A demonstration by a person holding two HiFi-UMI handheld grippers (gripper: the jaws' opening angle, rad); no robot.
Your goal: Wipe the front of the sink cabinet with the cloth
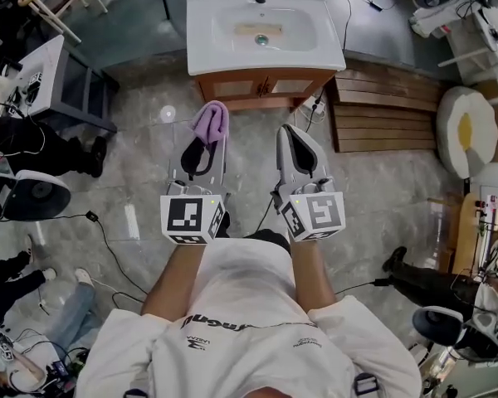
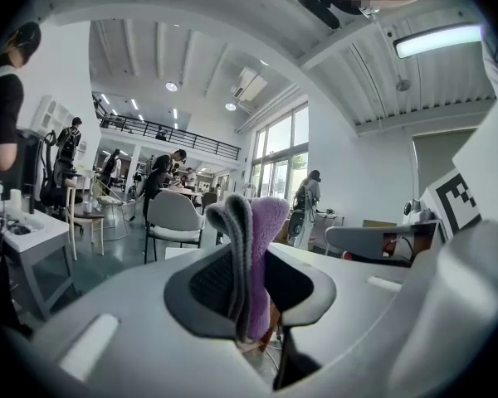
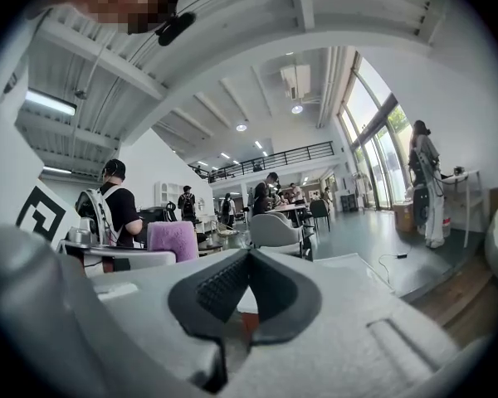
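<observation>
Cloth: being pinched, folded and purple, in the left gripper, with jaws narrowed onto it and a tuft poking past the tips, probably for pressing flat against the wood. Hanging above the floor, well apart from the sink cabinet ahead, not yet touching its front. Holding the right gripper just beside, jaws pressed together on nothing, likely idling out of the way. Noting, at far left, a seated person by a desk; a black cable trailing across the tiles; what looks like a power strip at the cabinet's right foot, probably needing care during low strokes; wooden decking flanking the right.
</observation>
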